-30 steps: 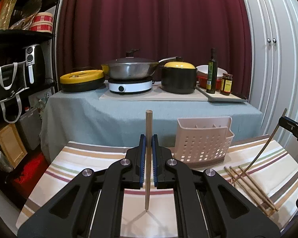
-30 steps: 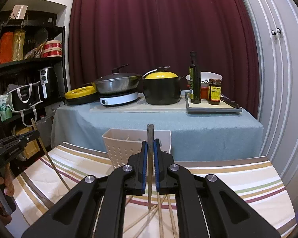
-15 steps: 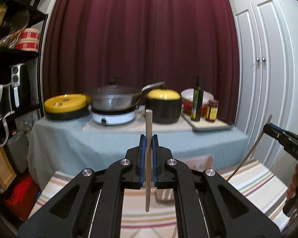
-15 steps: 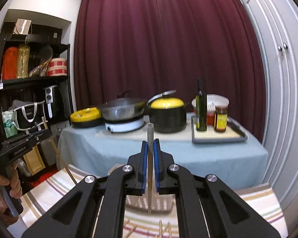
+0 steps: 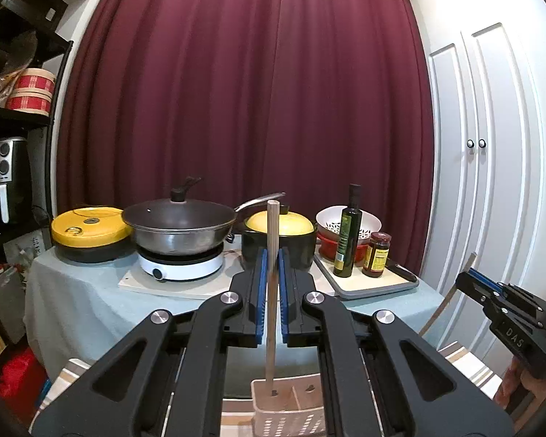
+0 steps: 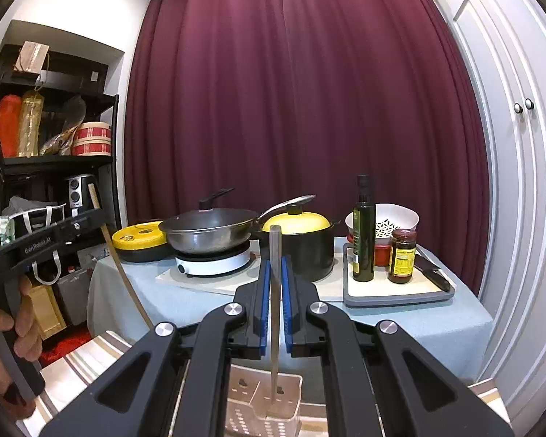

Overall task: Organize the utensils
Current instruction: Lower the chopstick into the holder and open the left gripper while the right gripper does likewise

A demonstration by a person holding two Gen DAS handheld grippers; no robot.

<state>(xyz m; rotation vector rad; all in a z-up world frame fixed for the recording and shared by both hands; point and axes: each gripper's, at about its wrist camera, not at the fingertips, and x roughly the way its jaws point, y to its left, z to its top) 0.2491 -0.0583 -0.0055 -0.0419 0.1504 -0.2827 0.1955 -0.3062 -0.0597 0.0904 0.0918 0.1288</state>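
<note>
Left jaws: pressed onto a wooden chopstick (image 5: 272,291), held upright — the left gripper (image 5: 272,284) has its blue pads on either side of the shaft.
Left chopstick tip: at 6 o'clock, over or just inside the left compartment of the slotted caddy (image 5: 291,413); I cannot tell if it touches bottom.
Right jaws: pinching a second chopstick (image 6: 275,313), also upright, in the right gripper (image 6: 275,291).
Right chopstick tip: at 6 o'clock, in or above the caddy's right compartment.
Step in hand: delivering both sticks to the caddy, by my reading.
Next move: lower each straight down, then ease the jaws apart — any tilt may catch the divider.
Pose: both grippers level, aimed forward at the far desk (image 6: 436,324) with its pots; a hand (image 6: 3,331) grips the left handle at 9 o'clock in the right view.
</note>
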